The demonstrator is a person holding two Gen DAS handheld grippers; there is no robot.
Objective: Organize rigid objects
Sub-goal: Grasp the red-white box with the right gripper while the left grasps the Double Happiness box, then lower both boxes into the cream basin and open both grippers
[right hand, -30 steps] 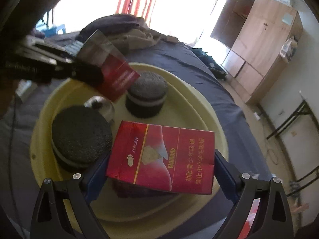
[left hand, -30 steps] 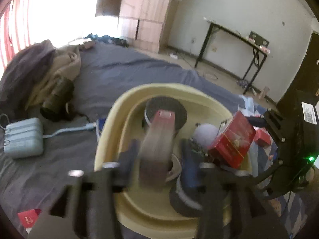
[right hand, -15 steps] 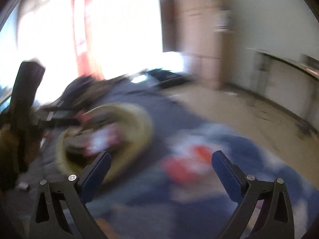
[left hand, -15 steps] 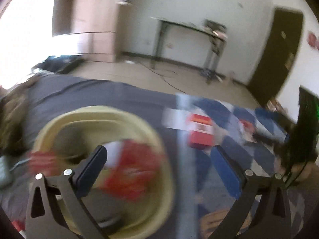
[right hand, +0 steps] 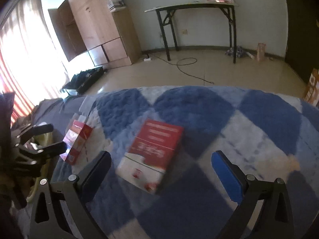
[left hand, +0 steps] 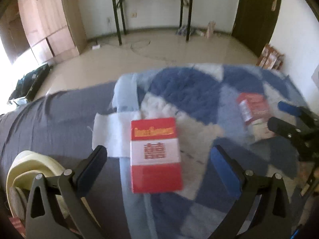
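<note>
Though both cartons lie flat and untouched on the blue-and-white checked blanket (left hand: 179,91), each reads as a light, stiff cardboard pack, likely to crush at the corners if squeezed hard and best taken across its two long narrow sides. Item one, leftmost: cream basin (left hand: 30,165), rim only in the left wrist view, already holding some objects, on the grey bedsheet (left hand: 49,123). Item two: left gripper (left hand: 159,171), fingers spread wide and empty, straddling the red-and-white carton (left hand: 156,157) without touching it; the carton shows a red top band with gold lettering, a white middle band with a red double character, and a red lower panel; it rests partly on a white cloth (left hand: 113,131). Item three: second red carton (right hand: 151,155), red upper face with pale print and a white lower end, lying askew between the right gripper (right hand: 161,173) fingers, which are likewise released and clear of it. The glossy wrap on both is judged slippery; a firm, square pinch seems advisable. Farther back: a black-legged worktop (right hand: 195,6) against the wall.
</note>
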